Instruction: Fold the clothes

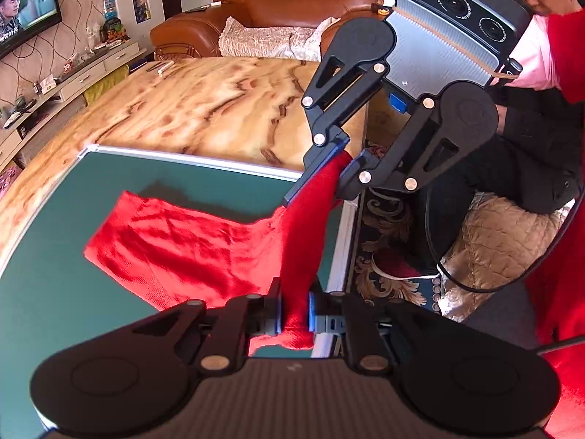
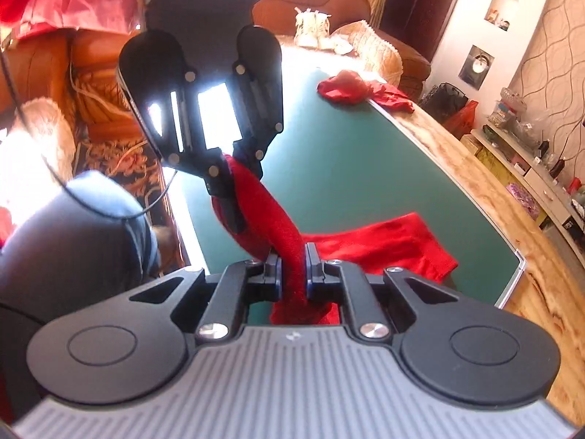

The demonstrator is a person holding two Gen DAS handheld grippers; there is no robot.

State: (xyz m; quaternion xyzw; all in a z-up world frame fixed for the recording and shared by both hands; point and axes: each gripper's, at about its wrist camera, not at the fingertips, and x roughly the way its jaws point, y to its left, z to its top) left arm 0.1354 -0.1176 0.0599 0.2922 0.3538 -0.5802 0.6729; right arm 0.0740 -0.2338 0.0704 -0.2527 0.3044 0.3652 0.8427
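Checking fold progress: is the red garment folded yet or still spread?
Not folded: the red garment lies partly spread on the green mat, one edge lifted, pinched by the left gripper and right gripper.

Red garment (image 1: 175,241) on green mat (image 1: 55,292)

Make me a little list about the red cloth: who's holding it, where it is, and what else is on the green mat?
cloth: red garment, partly lying on the mat, one edge lifted
left hand-held gripper: shut on the garment's edge
right hand-held gripper: shut on the same edge
surface: green mat on a wooden table
also there: red clothes pile at the mat's far end
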